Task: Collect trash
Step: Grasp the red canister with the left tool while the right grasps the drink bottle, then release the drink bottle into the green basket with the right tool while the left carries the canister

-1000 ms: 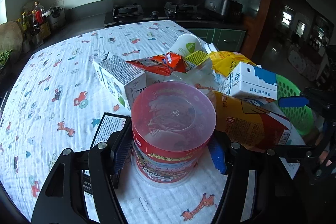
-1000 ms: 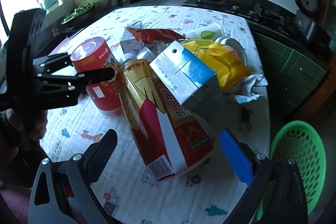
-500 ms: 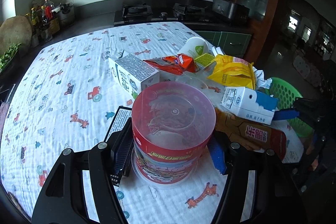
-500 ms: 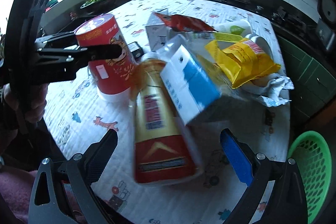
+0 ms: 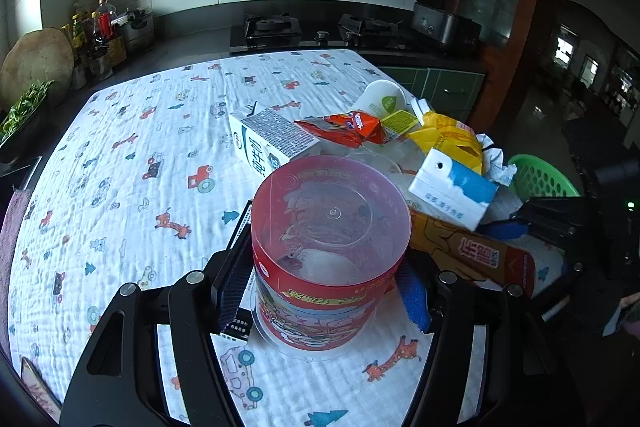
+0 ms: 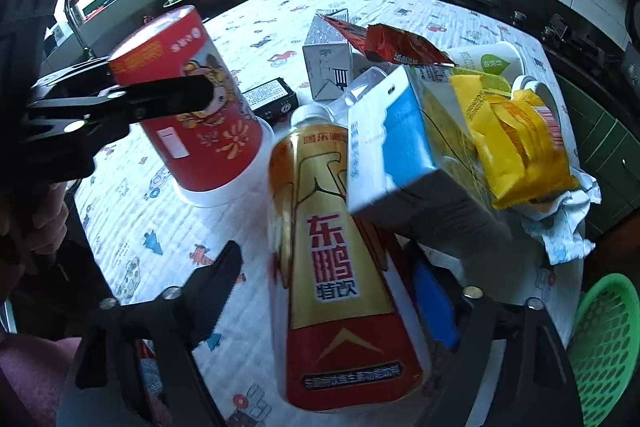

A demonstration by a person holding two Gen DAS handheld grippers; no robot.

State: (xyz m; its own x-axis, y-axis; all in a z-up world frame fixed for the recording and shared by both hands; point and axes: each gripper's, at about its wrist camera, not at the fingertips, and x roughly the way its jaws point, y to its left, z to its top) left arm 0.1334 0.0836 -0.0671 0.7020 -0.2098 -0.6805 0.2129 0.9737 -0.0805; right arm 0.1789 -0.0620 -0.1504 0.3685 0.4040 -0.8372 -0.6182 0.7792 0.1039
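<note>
My left gripper (image 5: 322,279) is shut on a red round can (image 5: 328,227) with a clear lid. The can is tilted over a white disc on the cloth, as the right wrist view shows (image 6: 200,115). A gold and red drink bottle (image 6: 332,267) lies on the table with its cap pointing away. My right gripper (image 6: 326,269) straddles its lower half with the jaws closing. The black finger stands a little off the bottle's left side, and the blue pad is close to its right side. A blue and white carton (image 6: 396,155) leans on the bottle's upper part.
A green basket (image 6: 604,339) sits below the table's right edge. A yellow bag (image 6: 516,139), a red wrapper (image 5: 344,127), a grey milk carton (image 5: 268,143), a paper cup (image 5: 380,101), a black box (image 6: 272,97) and crumpled paper (image 6: 568,223) crowd the table's right side.
My right gripper has come down over the bottle and its jaws have narrowed. The bottle now lies lengthwise between them. The left gripper keeps its hold on the can, drawn back slightly.
</note>
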